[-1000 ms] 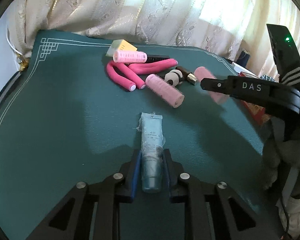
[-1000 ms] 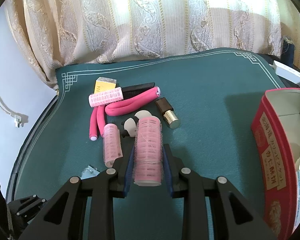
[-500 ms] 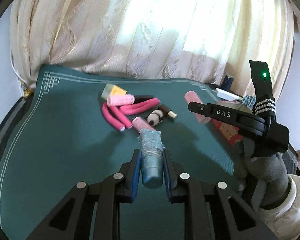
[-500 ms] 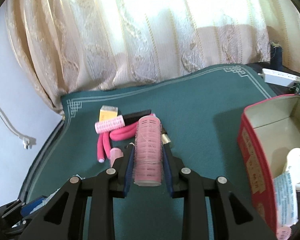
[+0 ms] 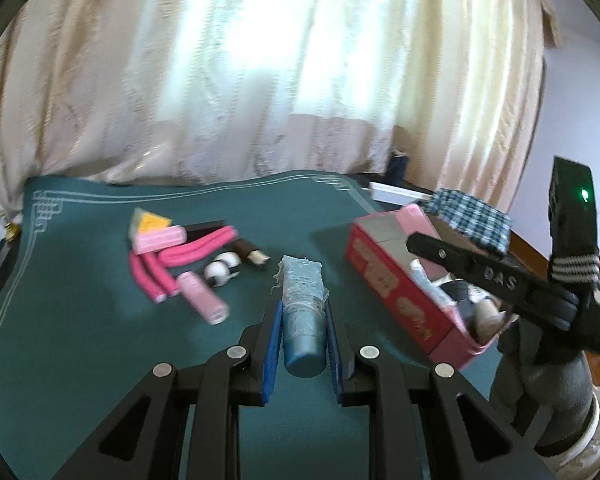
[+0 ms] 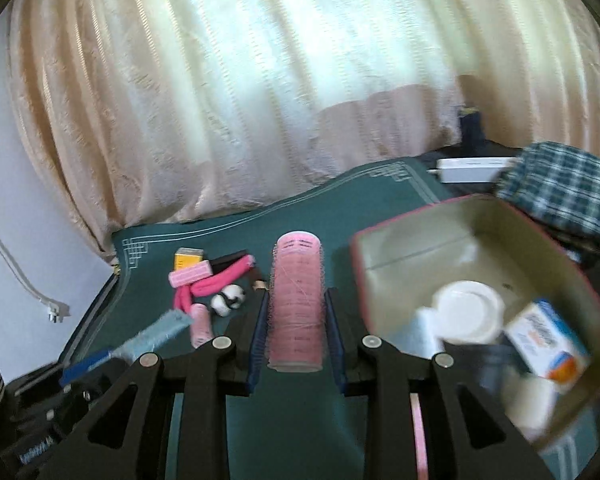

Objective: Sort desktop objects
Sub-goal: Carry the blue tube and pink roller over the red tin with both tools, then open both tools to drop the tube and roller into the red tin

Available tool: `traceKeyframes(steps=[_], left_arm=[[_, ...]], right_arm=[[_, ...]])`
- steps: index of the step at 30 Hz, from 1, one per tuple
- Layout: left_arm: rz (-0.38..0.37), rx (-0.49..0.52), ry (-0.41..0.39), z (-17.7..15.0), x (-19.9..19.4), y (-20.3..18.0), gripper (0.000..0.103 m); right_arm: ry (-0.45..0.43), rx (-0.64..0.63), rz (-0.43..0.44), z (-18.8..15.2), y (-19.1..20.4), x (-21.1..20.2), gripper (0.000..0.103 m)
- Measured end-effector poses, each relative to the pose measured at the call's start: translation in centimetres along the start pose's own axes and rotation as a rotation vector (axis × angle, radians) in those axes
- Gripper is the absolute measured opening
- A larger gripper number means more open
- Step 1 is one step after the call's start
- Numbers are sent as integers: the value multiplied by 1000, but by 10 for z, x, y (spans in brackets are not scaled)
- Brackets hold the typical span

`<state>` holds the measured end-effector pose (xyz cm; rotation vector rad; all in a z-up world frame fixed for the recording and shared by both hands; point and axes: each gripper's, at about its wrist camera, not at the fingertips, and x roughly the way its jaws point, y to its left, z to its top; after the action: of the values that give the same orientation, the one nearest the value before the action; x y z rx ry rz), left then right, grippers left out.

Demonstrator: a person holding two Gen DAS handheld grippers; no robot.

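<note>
Left claw (image 5: 302,312) clamped on blue tube (image 5: 303,320), cap end toward camera, crimped end pointing to 12 o'clock, lifted off green tabletop (image 5: 80,320). Right claw (image 6: 296,304) clamped on big pink velcro roller (image 6: 297,304), also held above the tabletop. Red tin box (image 6: 460,236) at 3 o'clock of the roller in the right wrist view, open, with a white lid (image 6: 470,312) and small carton (image 6: 548,340) inside. Leftover pile at 10 o'clock: pink foam rods (image 5: 196,250), small pink roller (image 5: 202,296), yellow block (image 5: 150,222), black-and-white piece (image 5: 222,272). Frames are motion-blurred.
</note>
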<state>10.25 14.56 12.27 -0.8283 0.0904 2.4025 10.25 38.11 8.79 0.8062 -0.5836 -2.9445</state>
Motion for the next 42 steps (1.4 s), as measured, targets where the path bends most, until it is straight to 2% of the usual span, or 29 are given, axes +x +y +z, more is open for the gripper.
traceKeyframes(steps=[12, 26, 28, 32, 41, 42], left_arm=[[-141, 85, 8, 24, 37, -77, 22], [-248, 111, 31, 49, 89, -117, 22], [-266, 100, 46, 49, 99, -117, 23], [-279, 51, 67, 45, 108, -108, 23], [-234, -7, 79, 37, 105, -80, 24], [-229, -11, 81, 36, 104, -77, 39]], right_arm=[[-16, 83, -170, -2, -89, -47, 30], [-25, 110, -254, -5, -117, -46, 31], [-30, 130, -275, -5, -123, -47, 37], [-45, 154, -289, -5, -128, -53, 66], [-66, 141, -281, -3, -113, -52, 67], [-65, 136, -274, -3, -109, -52, 68]])
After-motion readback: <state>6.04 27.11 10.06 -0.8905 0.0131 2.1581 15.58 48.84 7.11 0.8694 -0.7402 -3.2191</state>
